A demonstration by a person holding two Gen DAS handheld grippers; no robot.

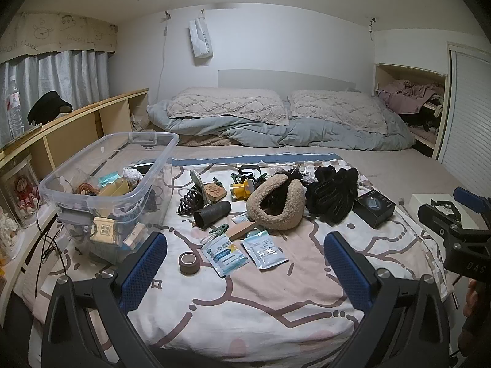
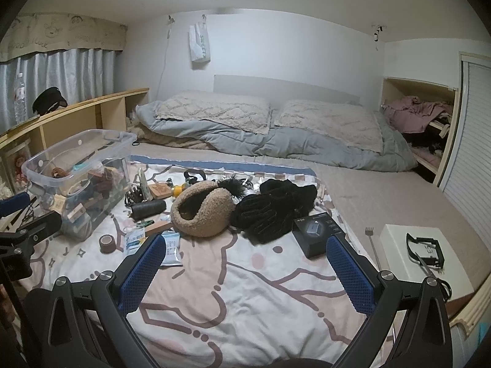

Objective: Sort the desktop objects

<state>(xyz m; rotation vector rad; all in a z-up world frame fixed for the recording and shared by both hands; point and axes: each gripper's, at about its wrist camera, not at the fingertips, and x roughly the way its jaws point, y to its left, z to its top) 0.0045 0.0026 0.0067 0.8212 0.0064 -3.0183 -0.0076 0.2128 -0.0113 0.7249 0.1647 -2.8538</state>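
Note:
Loose objects lie on a patterned cloth (image 1: 245, 306) spread over the bed. A clear plastic bin (image 1: 101, 190), partly filled, stands at its left and shows in the right wrist view (image 2: 76, 178). Near the middle lie fuzzy tan earmuffs (image 1: 276, 205), black gloves (image 1: 334, 193), a small black box (image 1: 374, 207), a black cylinder (image 1: 213, 213), a brown tape roll (image 1: 189, 262) and two blue-white sachets (image 1: 245, 253). My left gripper (image 1: 245, 270) is open and empty, hovering short of the sachets. My right gripper (image 2: 245, 271) is open and empty, short of the earmuffs (image 2: 202, 211) and black box (image 2: 317, 233).
A white box (image 2: 399, 245) with a black strap lies on the bed at right, a small metal fork (image 2: 373, 245) beside it. Pillows and a grey duvet (image 1: 276, 122) are at the far end. A wooden shelf (image 1: 76, 122) runs along the left.

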